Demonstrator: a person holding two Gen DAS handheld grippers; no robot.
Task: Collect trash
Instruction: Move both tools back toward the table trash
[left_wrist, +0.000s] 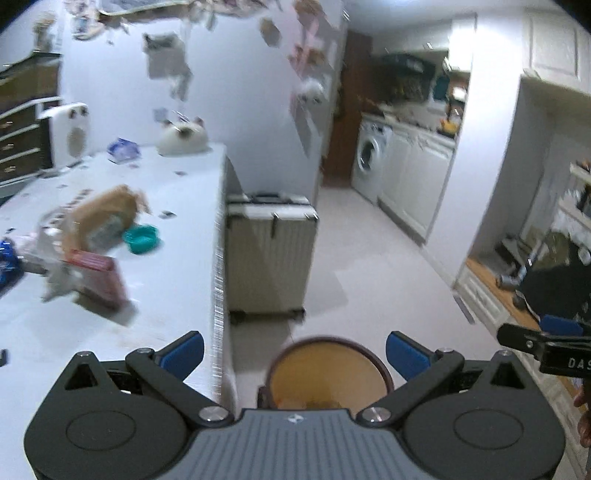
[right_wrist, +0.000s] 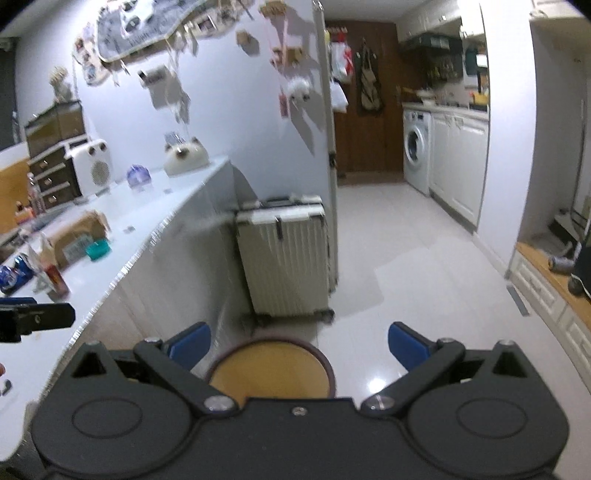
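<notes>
White counter (left_wrist: 173, 221) runs along wall; suitcase (left_wrist: 271, 254) parked at its end, washing machine (left_wrist: 371, 157) seen beyond on tiled floor. Round bin (left_wrist: 327, 373) positioned on floor just below both grippers, yellow liner visible; some contents seen at bottom, identity unclear. Left gripper (left_wrist: 295, 354): jaws spread wide, nothing held. Right gripper (right_wrist: 299, 345): jaws spread wide, nothing held. Trash left on counter: brown paper bag (left_wrist: 107, 214), pink box (left_wrist: 99, 275), blue wrapper (left_wrist: 7, 258), beside teal bowl (left_wrist: 142, 238). Collection judged mostly outstanding.
</notes>
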